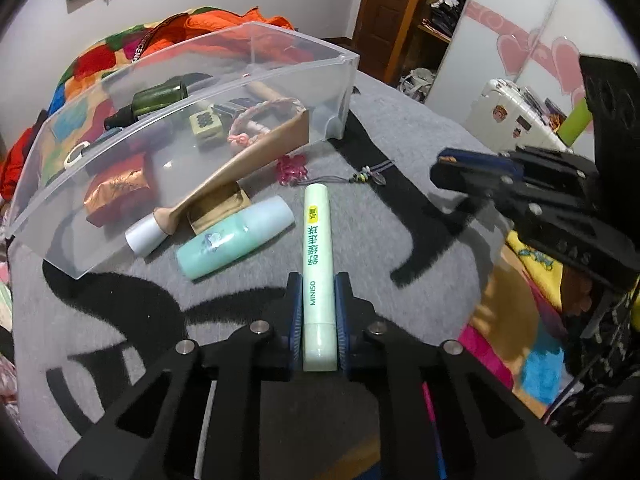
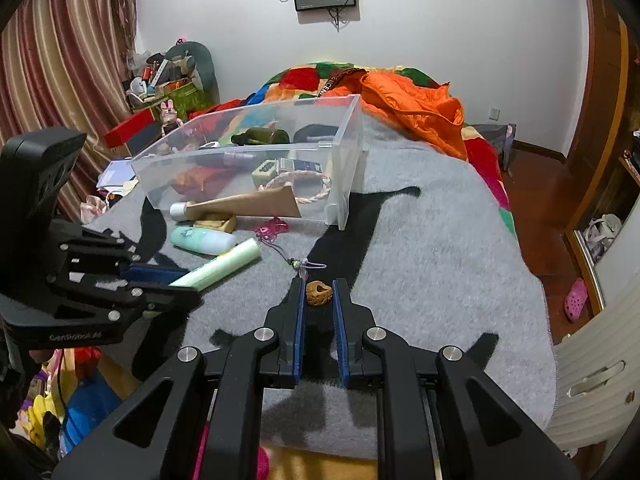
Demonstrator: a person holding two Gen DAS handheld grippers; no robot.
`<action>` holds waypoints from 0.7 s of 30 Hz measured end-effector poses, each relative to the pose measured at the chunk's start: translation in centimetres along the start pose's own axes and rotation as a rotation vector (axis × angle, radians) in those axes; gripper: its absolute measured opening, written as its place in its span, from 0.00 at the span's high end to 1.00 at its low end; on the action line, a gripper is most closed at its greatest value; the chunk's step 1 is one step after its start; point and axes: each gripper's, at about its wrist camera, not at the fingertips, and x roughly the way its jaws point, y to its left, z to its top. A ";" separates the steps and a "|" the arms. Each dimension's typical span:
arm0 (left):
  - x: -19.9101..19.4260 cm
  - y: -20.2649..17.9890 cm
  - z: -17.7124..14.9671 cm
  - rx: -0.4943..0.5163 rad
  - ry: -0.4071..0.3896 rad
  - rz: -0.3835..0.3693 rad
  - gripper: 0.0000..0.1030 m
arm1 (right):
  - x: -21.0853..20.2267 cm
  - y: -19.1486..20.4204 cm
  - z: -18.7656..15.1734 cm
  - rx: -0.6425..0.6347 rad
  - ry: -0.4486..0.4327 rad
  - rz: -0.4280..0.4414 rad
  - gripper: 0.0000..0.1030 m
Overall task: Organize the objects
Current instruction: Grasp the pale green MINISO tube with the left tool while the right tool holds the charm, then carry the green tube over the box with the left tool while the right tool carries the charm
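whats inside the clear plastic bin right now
In the clear plastic bin: a dark green bottle, orange foil packet, green dice-like block, pink braided bracelet. Things at the back blur behind its walls.

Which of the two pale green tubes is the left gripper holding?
The long slim MINISO tube, clamped between the left gripper's jaws. The shorter, fatter mint bottle with a translucent cap lies free on the grey blanket.
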 end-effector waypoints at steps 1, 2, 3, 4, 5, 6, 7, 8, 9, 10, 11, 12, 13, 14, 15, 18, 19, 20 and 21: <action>0.1 -0.2 0.0 0.010 0.003 0.008 0.86 | 0.1 0.0 0.0 0.001 0.001 0.003 0.88; 0.2 -0.3 0.2 0.019 0.006 0.012 0.85 | 0.2 0.1 0.1 0.003 0.004 0.005 0.88; 0.4 -0.5 0.4 0.024 0.006 0.016 0.85 | 0.3 0.1 0.1 0.006 0.006 0.008 0.88; 0.6 -0.5 0.7 0.029 0.005 0.018 0.85 | 0.4 0.2 0.1 0.009 0.008 0.011 0.88; 0.9 -0.6 1.0 0.033 0.004 0.020 0.85 | 0.5 0.2 0.1 0.011 0.010 0.015 0.88; 1.1 -0.6 1.2 0.035 -0.001 0.022 0.85 | 0.5 0.3 0.2 0.012 0.010 0.018 0.88; 1.4 -0.6 1.5 0.036 -0.007 0.025 0.85 | 0.5 0.4 0.2 0.011 0.009 0.020 0.88; 1.5 -0.6 1.7 0.029 -0.017 0.036 0.86 | 0.5 0.5 0.2 0.011 0.008 0.022 0.88; 1.5 -0.6 1.7 0.023 -0.024 0.039 0.86 | 0.4 0.6 0.3 0.012 0.005 0.022 0.88; 1.5 -0.6 1.7 0.021 -0.031 0.043 0.86 | 0.2 0.6 0.4 0.010 -0.002 0.021 0.88; 1.4 -0.7 1.6 0.020 -0.041 0.053 0.86 | 0.1 0.6 0.5 0.010 -0.006 0.021 0.88; 1.2 -0.8 1.4 0.021 -0.048 0.064 0.86 | -0.1 0.6 0.7 0.010 -0.015 0.023 0.88; 1.0 -1.0 1.2 0.023 -0.056 0.076 0.86 | -0.2 0.7 1.0 0.011 -0.022 0.026 0.88; 0.7 -1.1 1.1 0.023 -0.066 0.087 0.86 | -0.3 0.7 1.2 0.011 -0.029 0.032 0.88; 0.4 -1.1 0.9 0.020 -0.074 0.089 0.86 | -0.4 0.8 1.6 0.012 -0.038 0.039 0.88; -1.1 -0.8 0.8 -0.001 -0.115 0.089 0.86 | -0.6 1.3 2.6 0.002 -0.063 0.047 0.88; -1.6 -0.6 0.9 -0.009 -0.129 0.090 0.86 | -0.6 1.5 2.9 -0.003 -0.072 0.049 0.88; -2.2 -0.3 1.0 -0.021 -0.147 0.089 0.86 | -0.7 1.7 3.3 -0.008 -0.081 0.052 0.88; -2.7 0.0 1.1 -0.032 -0.162 0.089 0.86 | -0.7 2.0 3.8 -0.015 -0.091 0.055 0.88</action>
